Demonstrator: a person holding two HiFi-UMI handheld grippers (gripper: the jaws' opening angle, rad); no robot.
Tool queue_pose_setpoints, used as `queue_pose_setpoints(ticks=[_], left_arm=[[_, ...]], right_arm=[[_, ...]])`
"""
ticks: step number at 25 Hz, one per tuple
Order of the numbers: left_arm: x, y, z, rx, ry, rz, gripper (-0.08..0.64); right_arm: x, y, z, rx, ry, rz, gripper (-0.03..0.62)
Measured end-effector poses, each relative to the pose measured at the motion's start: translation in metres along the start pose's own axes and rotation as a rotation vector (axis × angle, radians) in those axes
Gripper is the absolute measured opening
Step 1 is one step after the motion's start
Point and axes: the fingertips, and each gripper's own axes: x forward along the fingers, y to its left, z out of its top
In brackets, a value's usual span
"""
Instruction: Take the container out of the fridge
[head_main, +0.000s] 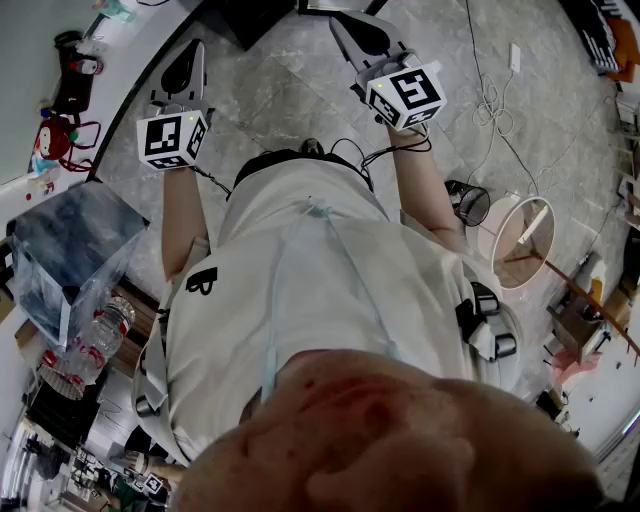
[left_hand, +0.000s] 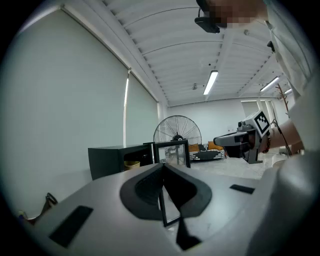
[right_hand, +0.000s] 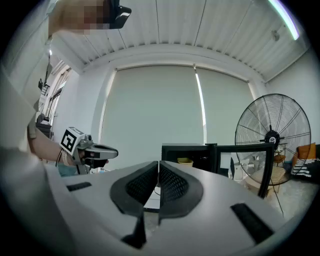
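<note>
No readable text, square coded markers on left gripper cube, right gripper cube, unclear sleeve logo

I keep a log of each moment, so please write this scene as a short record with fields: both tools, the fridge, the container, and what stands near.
left tool: shut, empty, held in the air
right tool: shut, empty, held in the air
fridge: black, low, ahead of both tools
door: open
container: yellow, inside the fridge, untouched
nearby: fan close to the fridge
task stage: reach not yet made
</note>
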Motion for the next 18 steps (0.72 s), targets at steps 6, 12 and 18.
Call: queue_pose_setpoints(ticks=[6, 12, 18], left_arm=[[0.0005, -0.0001, 0.0012, 0.001, -0.007, 0.003, 0.008], [0.0006, -0.0016, -0.0005, 0.002, -0.004, -0.005, 0.008], [0.0011, -0.0021, 0.0, 0.005, -0.002, -0.016, 0.008]], right_arm=[[0.0005, 0.0012, 0.0023, -0.006, -0.003, 0.009, 0.021], [-0.0013, 0.0001, 0.0033, 0.008, -0.02, 0.002, 0.023], [0.0006, -0.0009, 0.0031, 0.027, -0.02, -0.002, 0.023]])
